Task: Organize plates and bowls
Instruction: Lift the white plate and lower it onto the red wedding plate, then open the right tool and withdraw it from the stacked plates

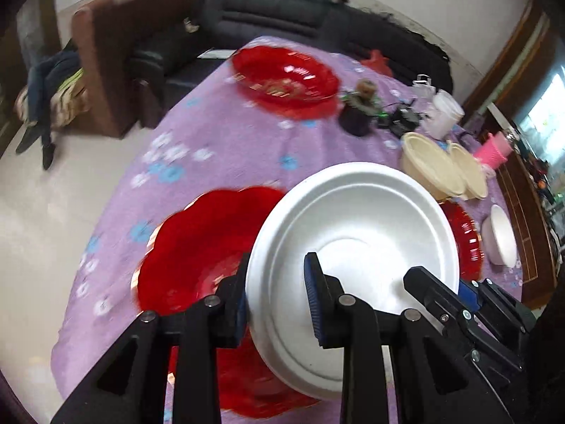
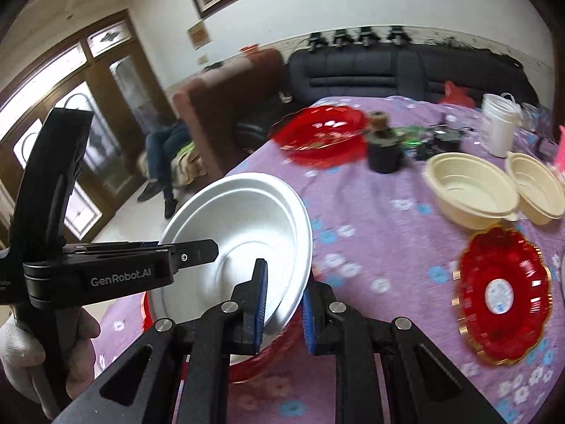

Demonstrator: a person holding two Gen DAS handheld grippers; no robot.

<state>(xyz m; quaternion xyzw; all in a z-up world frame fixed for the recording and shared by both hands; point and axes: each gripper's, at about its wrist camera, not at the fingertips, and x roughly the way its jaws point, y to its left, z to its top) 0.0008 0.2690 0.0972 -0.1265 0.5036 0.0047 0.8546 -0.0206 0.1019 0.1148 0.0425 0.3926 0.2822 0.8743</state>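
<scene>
Both grippers hold one white foam bowl (image 1: 353, 233), tilted above a red scalloped plate (image 1: 190, 254) on the purple tablecloth. My left gripper (image 1: 279, 300) is shut on the bowl's left rim. My right gripper (image 2: 282, 307) is shut on the bowl's (image 2: 243, 226) right rim; it also shows at the lower right of the left wrist view (image 1: 445, 293). The left gripper (image 2: 197, 251) shows at the left of the right wrist view. Other dishes on the table: a large red plate (image 2: 321, 134), a small red plate (image 2: 501, 293), two cream bowls (image 2: 469, 187).
A purple flowered tablecloth (image 2: 370, 233) covers the table. A dark pot (image 2: 385, 148), cables, a white bucket (image 2: 499, 123) and a pink item stand at the far side. Another white bowl (image 1: 501, 236) lies at the right. Sofas stand beyond the table.
</scene>
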